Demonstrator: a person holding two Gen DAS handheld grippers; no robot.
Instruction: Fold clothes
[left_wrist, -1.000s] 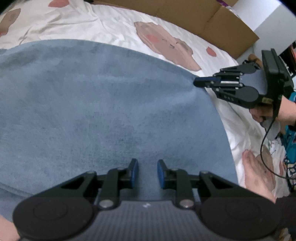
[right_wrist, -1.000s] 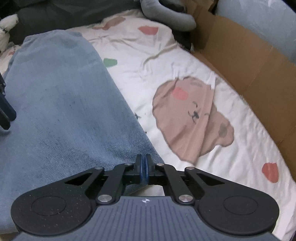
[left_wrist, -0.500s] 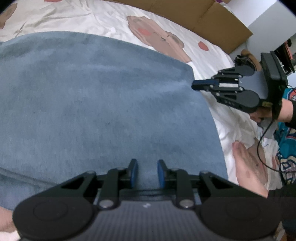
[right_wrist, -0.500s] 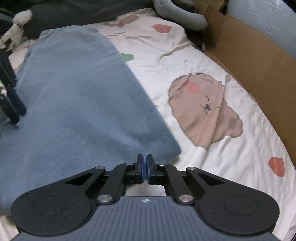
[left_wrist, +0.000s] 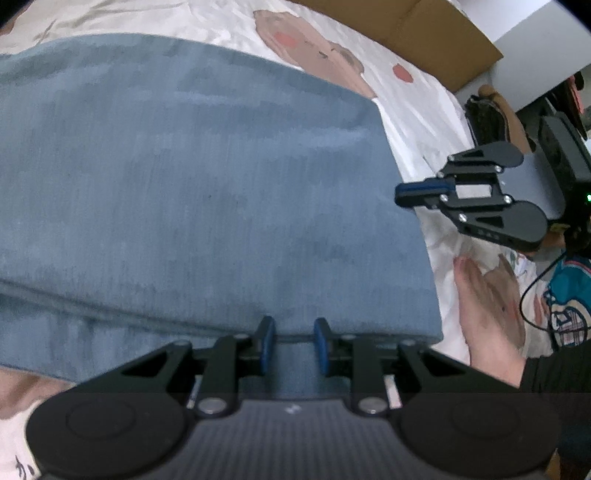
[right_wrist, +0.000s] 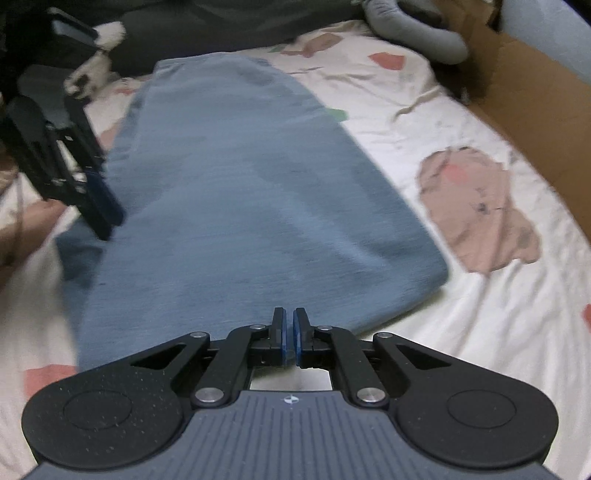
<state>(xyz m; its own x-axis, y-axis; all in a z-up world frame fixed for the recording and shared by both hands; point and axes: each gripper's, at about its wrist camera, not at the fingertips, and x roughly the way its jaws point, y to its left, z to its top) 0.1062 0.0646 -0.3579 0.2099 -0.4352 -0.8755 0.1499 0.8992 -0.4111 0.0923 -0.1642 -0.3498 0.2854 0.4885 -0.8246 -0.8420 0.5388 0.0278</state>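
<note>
Your blue garment (left_wrist: 207, 192) lies flat on the bed (right_wrist: 461, 302), on the printed sheet, with a cardboard wall (right_wrist: 535, 110) running along the bed's far edge. It looks folded over at least once already: in the left wrist view a second layer edge shows under the top panel near your left gripper (left_wrist: 291, 343), and the end toward you is a smooth, rounded fold. What kind of garment it is, I cannot tell.

Your left gripper sits low over the near edge of the cloth, jaws a little apart, with fabric showing in the gap but the pads not visibly pinching it. Your right gripper (right_wrist: 290, 336) is clenched on nothing, poised just over the end of the garment nearest it; seen from the left, it hangs beside the cloth's corner, clear of it. A bare hand (left_wrist: 487, 310) rests on the sheet just off that corner.

So the long fold seems done and smoothed. What is probably left is to bring one end across to shorten the strip, then press it flat. Neither gripper has a hold yet for that.
</note>
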